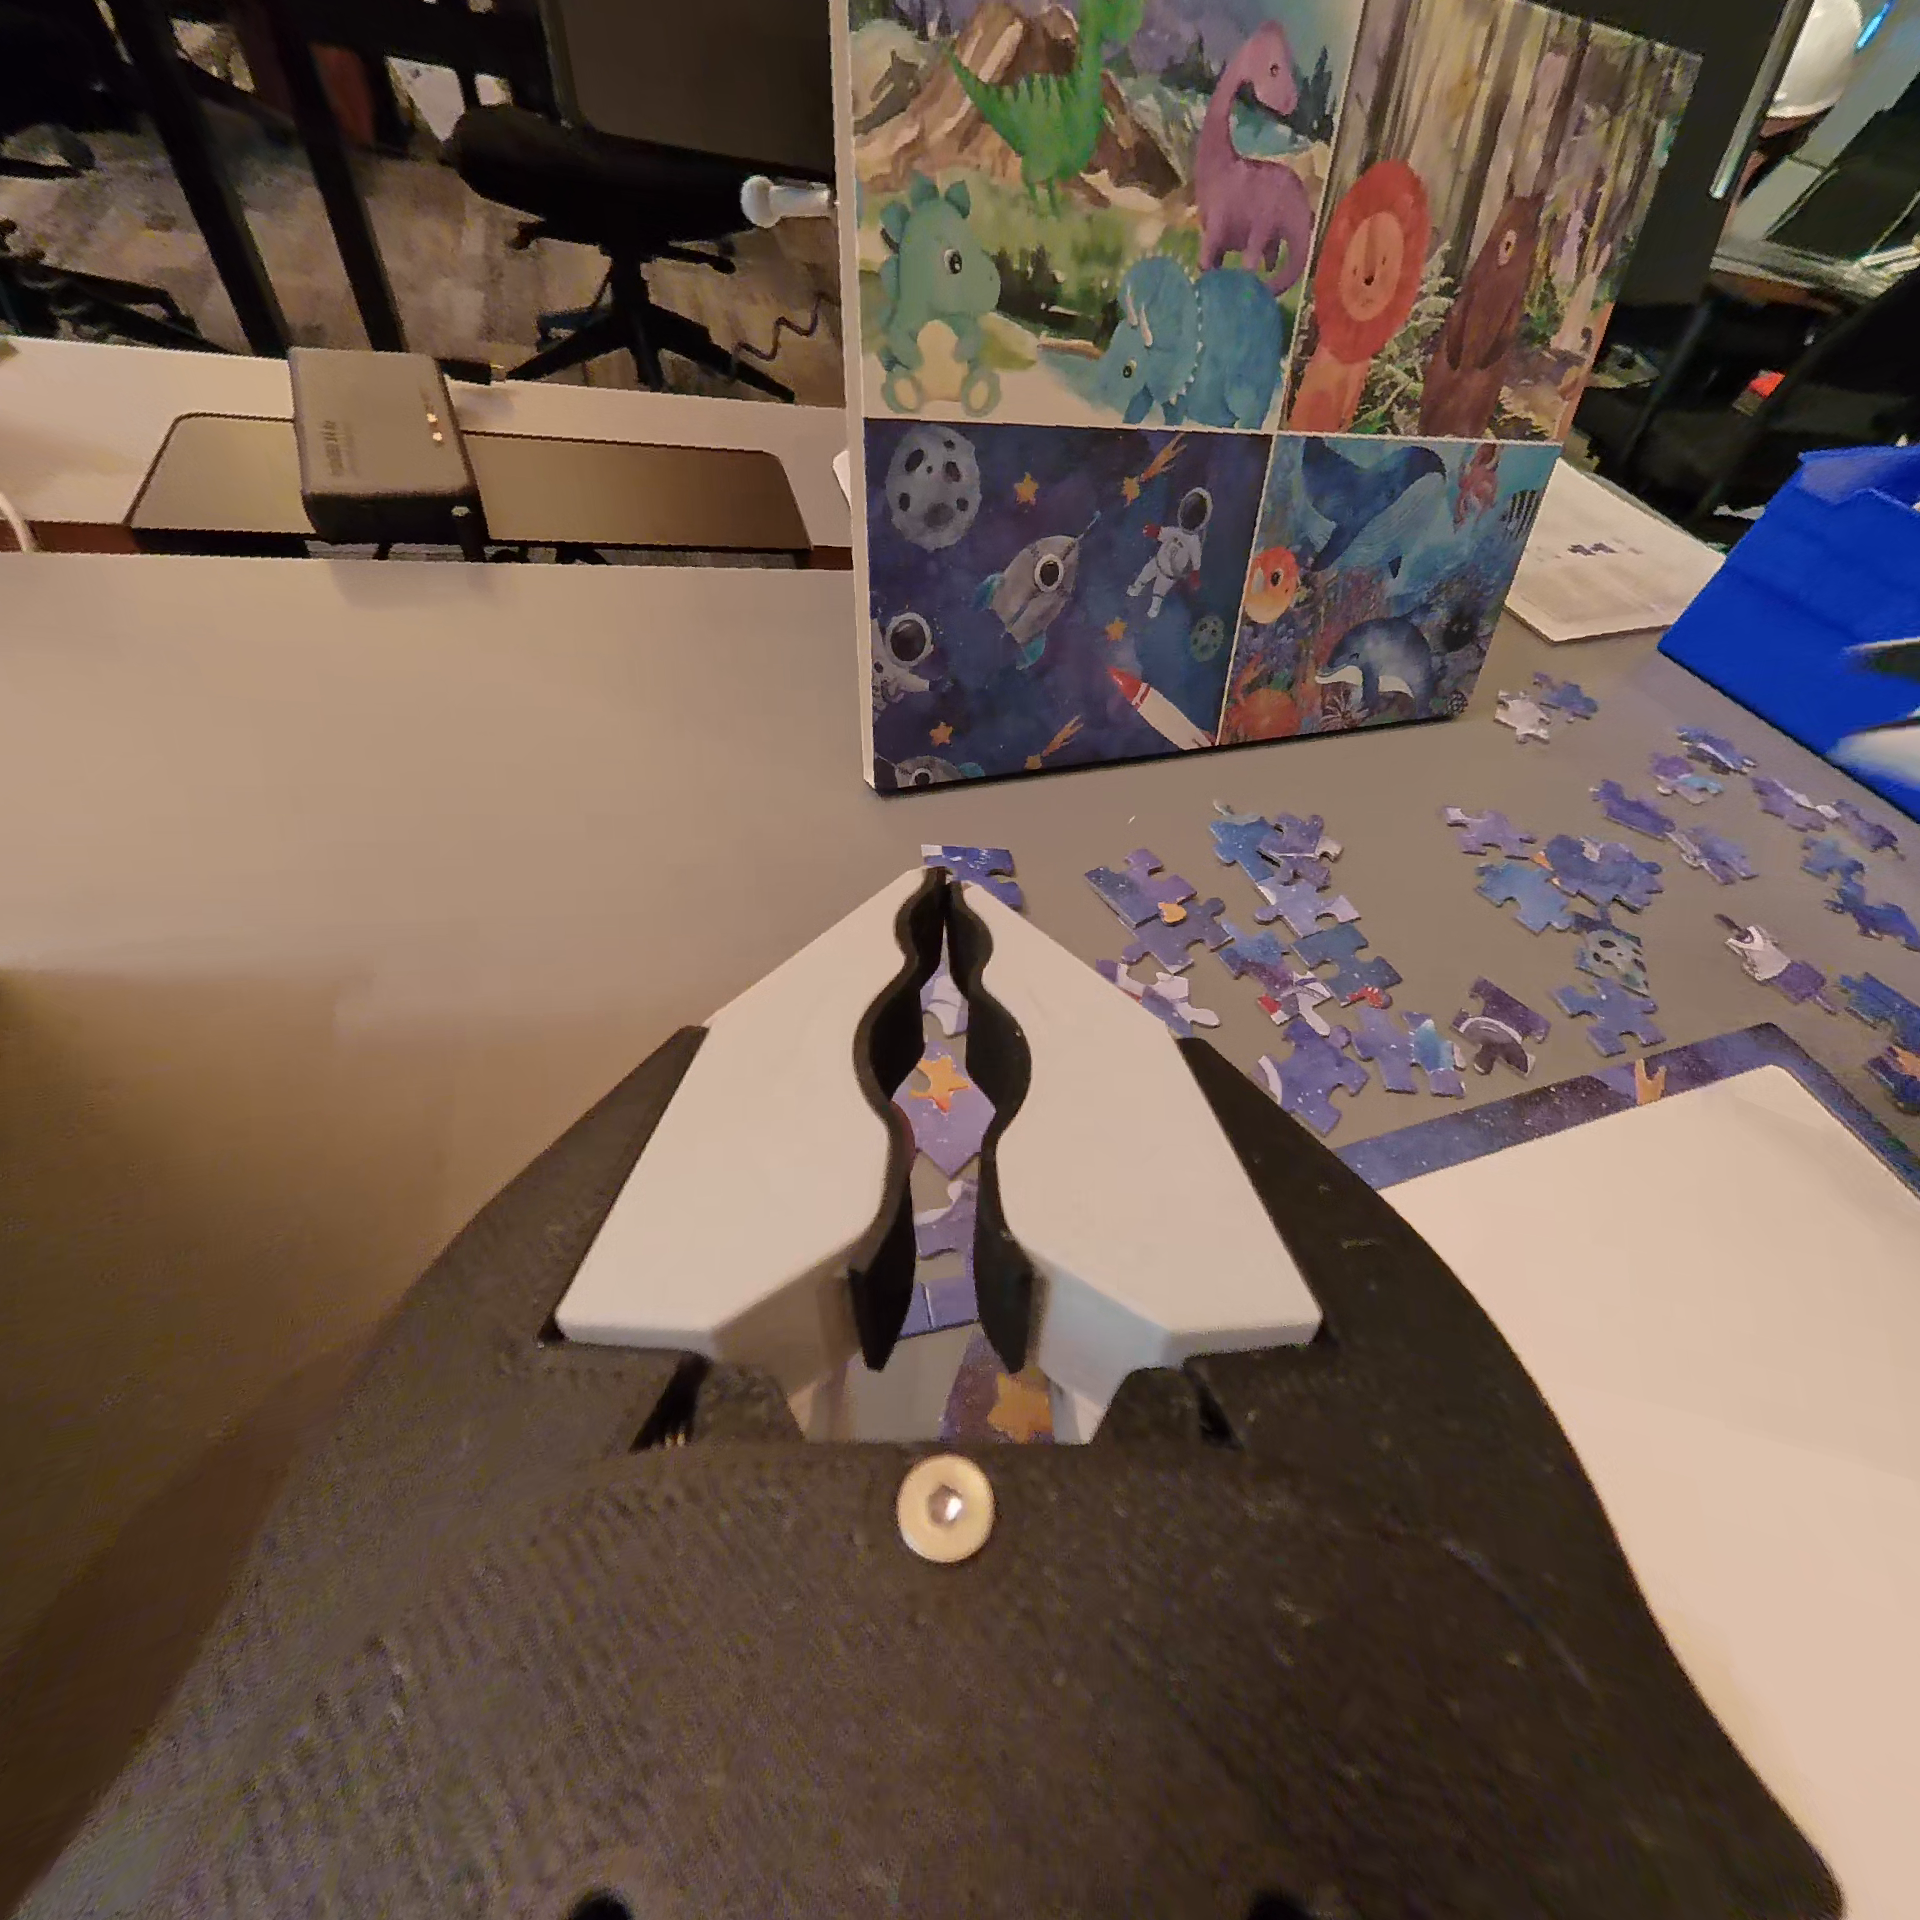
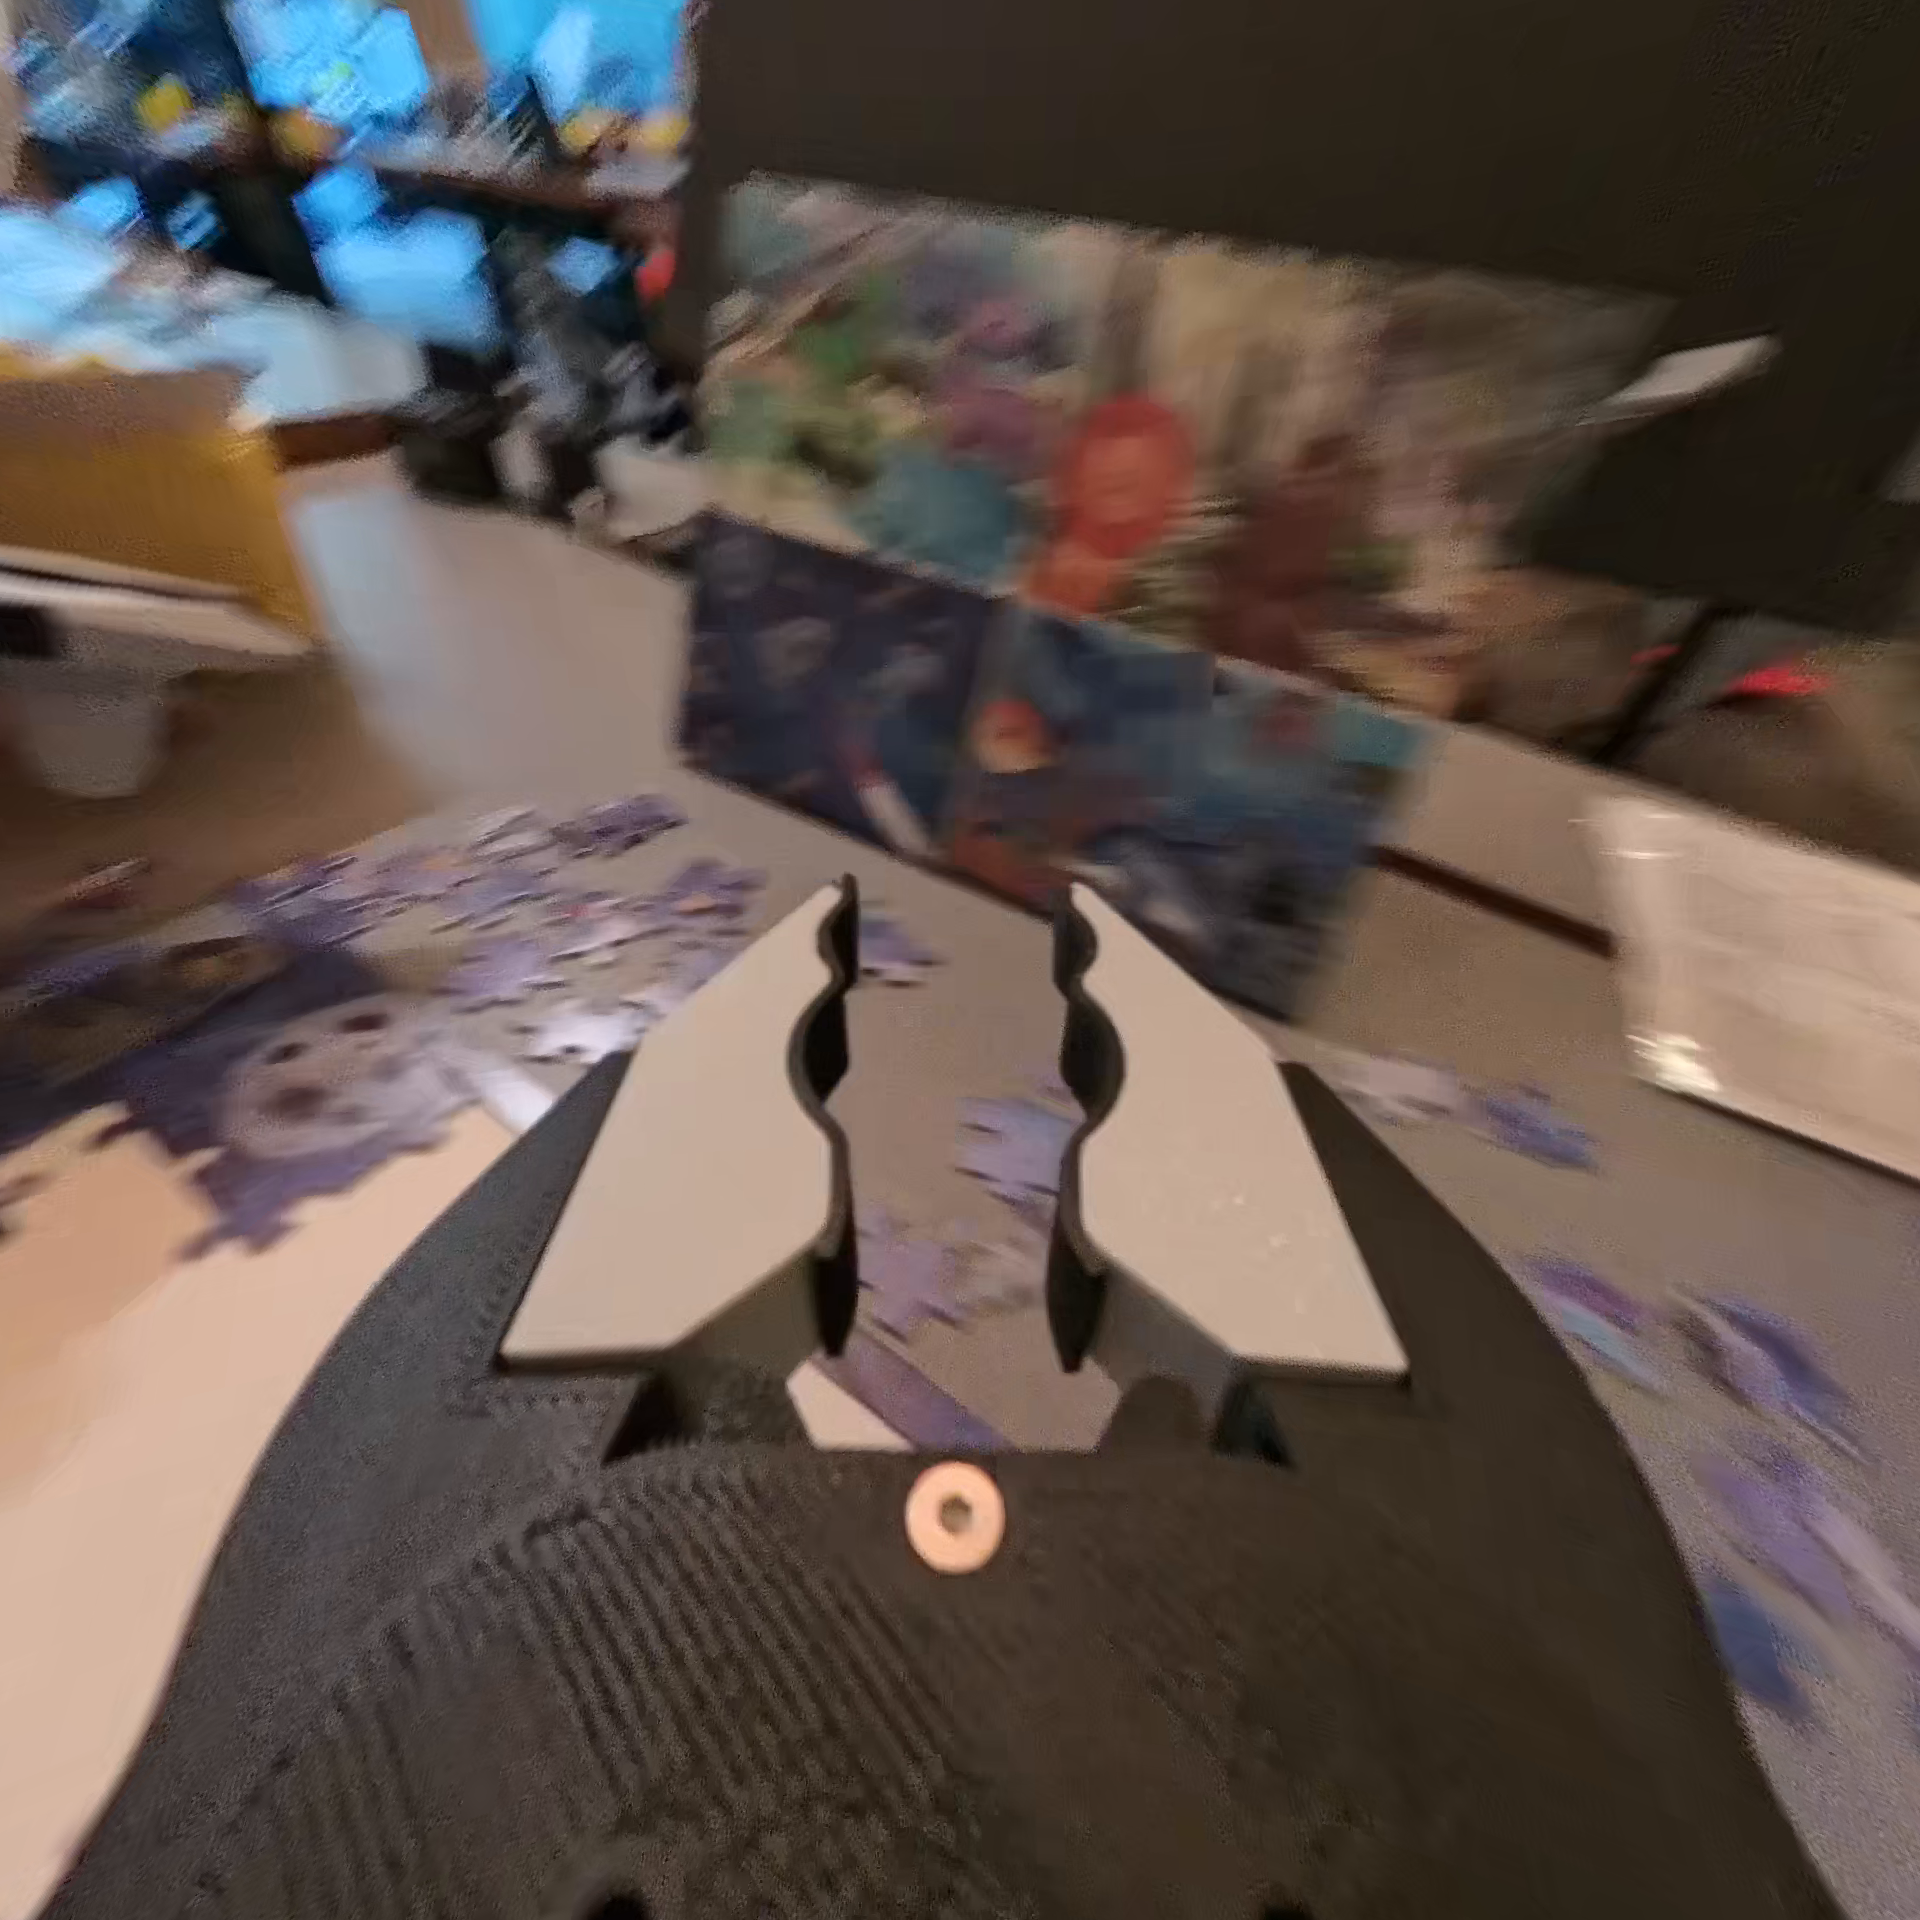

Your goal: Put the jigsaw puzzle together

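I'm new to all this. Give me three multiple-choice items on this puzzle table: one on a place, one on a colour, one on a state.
1. Where do the loose puzzle pieces lie?
A in front of the picture box
B inside the blue bin
C on the chair

2. What colour are most of them?
A red
B purple-blue
C green

3. How do the right gripper's fingers stand?
A apart
B shut
C bent

Key:
1 A, scattered before the upright picture box.
2 B, starry purple-blue print.
3 A, table shows between them.
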{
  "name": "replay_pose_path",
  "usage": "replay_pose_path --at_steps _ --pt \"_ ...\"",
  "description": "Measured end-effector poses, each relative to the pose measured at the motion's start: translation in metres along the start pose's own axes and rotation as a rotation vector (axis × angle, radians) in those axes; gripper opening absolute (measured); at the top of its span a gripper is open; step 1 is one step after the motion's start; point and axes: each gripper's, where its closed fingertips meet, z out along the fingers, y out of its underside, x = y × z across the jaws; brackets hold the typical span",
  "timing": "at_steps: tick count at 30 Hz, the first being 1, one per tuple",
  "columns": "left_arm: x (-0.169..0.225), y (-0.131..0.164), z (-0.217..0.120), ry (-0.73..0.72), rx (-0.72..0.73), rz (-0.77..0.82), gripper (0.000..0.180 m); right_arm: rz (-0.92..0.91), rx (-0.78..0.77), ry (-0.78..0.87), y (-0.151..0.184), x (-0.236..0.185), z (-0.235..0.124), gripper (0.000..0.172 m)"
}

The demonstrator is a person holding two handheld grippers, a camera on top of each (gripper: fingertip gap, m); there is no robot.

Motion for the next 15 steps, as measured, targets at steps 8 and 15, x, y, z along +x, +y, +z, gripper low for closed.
replay_pose_path --at_steps 8,15 --pt "0.003 0.005 0.001 0.002 -0.031 0.035 0.0 -0.122 -0.472 -0.27 0.075 -0.073 0.138 0.037" --pt "0.007 -0.004 -0.004 0.038 0.009 0.005 0.0 -0.029 -0.417 -0.188 0.07 -0.057 0.145 0.024"
